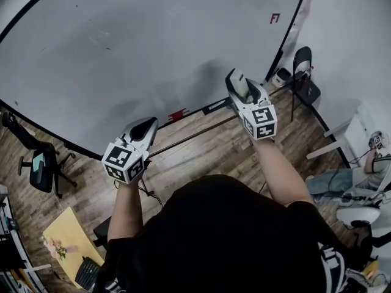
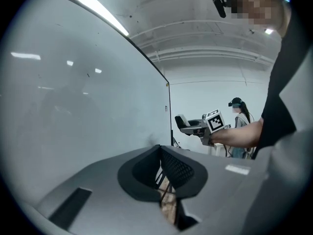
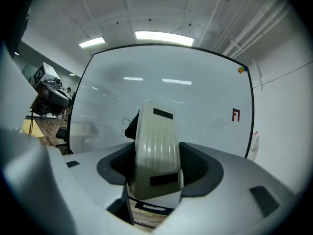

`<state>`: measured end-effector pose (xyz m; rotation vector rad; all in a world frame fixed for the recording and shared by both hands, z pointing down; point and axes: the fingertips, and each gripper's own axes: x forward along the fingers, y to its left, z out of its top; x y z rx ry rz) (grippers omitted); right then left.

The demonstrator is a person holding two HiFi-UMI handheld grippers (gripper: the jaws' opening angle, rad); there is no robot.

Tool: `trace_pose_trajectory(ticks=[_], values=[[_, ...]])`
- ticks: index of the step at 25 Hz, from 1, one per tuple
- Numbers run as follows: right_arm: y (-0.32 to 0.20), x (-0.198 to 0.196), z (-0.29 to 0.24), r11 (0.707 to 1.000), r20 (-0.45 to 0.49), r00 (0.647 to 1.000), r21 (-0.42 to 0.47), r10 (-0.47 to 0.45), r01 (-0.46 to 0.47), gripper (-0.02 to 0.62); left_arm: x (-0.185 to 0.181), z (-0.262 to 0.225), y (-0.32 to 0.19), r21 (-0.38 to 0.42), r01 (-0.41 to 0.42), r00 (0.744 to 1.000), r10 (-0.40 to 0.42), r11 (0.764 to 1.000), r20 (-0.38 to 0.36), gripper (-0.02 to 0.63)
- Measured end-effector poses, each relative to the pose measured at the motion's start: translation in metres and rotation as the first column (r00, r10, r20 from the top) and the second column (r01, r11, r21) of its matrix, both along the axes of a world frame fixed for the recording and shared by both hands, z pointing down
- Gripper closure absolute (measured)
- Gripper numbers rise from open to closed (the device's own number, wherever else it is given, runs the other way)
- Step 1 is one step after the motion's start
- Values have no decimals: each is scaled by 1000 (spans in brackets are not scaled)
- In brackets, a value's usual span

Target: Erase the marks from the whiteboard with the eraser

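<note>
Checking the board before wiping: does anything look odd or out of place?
Nothing looks damaged or askew. The whiteboard is nearly clean; one red mark stands near its right edge. The right gripper holds the eraser.

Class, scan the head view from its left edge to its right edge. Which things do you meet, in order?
black office chair → left gripper → right gripper, shut on the eraser → red mark on the whiteboard → black folding chair → seated person
</note>
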<state>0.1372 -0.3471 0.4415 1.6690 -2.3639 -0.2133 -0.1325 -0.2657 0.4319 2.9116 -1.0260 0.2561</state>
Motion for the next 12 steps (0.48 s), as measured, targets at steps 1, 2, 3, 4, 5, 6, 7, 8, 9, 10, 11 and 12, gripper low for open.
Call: trace_pose_trajectory(ticks=[1,2,3,4,5,6,7,8,9,10,11,12], values=[[1,0,1,1000,6,1000,-6,0,0,339,0,1,-1,2,-2,1000,2,1000,2,594],[1,1,2,1000,12,1000,-12,1,0,339,1,1,-1,2,-4,1000,4,1000,2,594],[2,1,3,1000,19,1000,-17,1,-1,339,3,1,-2,1,-5,1000,5,1000,0,592],[3,2,3,1000,24,1000,-21,1,-1,339,4,1,-2,-2,-7,1000,7,1000,-3,594],[4,2,4,1000,28,1000,-23,2,-2,339,5,2,-3,-2,-9,1000,9,1000,-4,594],[5,2,4,1000,32,999,-27,3,-3,339,5,2,-3,-1,-10,1000,10,1000,-3,594],[6,2,5,1000,36,999,-31,4,-3,339,6,2,-4,1,-11,1000,11,1000,-2,592],[7,3,5,999,42,999,-35,3,-2,339,6,2,-4,0,-11,1000,11,1000,-4,594],[8,3,4,999,48,999,-38,2,0,339,7,2,-3,-2,-10,1000,10,1000,-6,594],[8,3,4,999,53,999,-40,0,2,339,7,3,-3,-5,-9,1000,9,1000,-8,594],[9,2,4,999,58,998,-43,-1,3,339,7,3,-3,-8,-8,1000,8,1000,-10,594],[10,2,4,999,62,998,-46,-2,5,339,7,4,-2,-12,-7,1000,7,1000,-11,592]])
